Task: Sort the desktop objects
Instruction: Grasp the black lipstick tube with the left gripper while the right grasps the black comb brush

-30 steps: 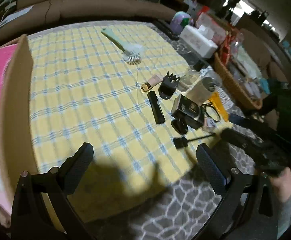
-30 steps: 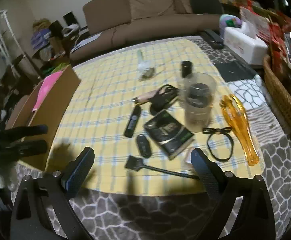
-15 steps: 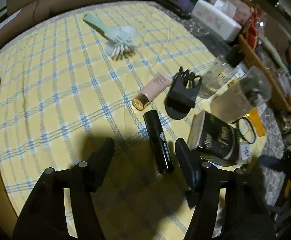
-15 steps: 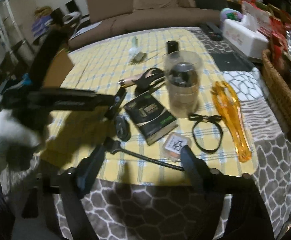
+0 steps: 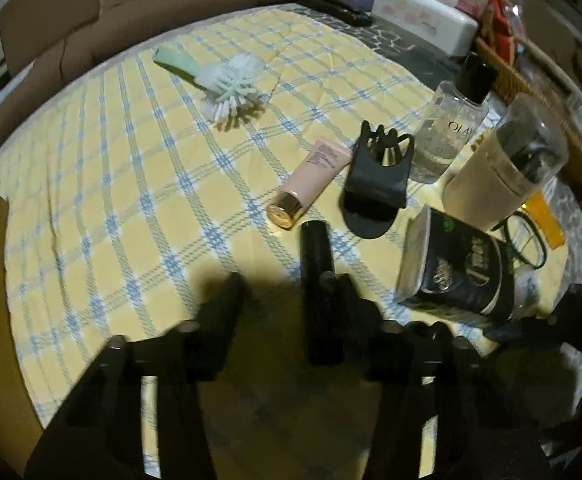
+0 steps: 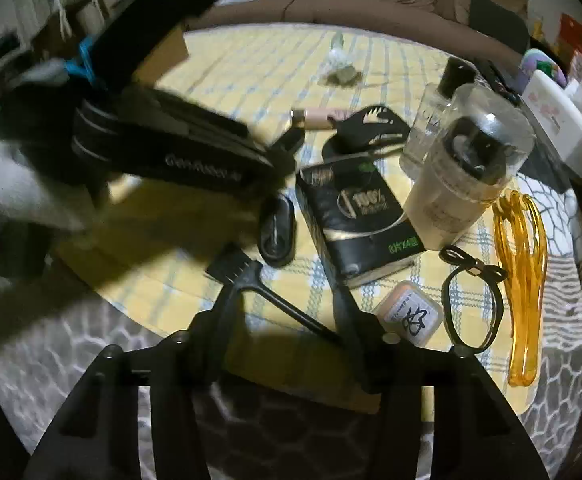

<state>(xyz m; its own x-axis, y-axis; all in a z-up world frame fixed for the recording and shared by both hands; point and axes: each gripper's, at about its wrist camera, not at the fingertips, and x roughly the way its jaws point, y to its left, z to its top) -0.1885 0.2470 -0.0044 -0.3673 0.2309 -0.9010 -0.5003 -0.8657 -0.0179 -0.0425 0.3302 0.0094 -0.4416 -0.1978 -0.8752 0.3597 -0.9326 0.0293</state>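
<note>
left gripper [image 5: 287,296] jaws part-open astride one black tube [image 5: 318,280], right finger touching | right gripper [image 6: 287,308] jaws part-open over one black brush [image 6: 267,296]

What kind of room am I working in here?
Most likely a home living room: a brown sofa curves behind the low table's yellow checked cloth, and a tissue box sits nearby.

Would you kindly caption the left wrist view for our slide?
Open left gripper straddling a black cylindrical tube on yellow checked cloth.
</note>
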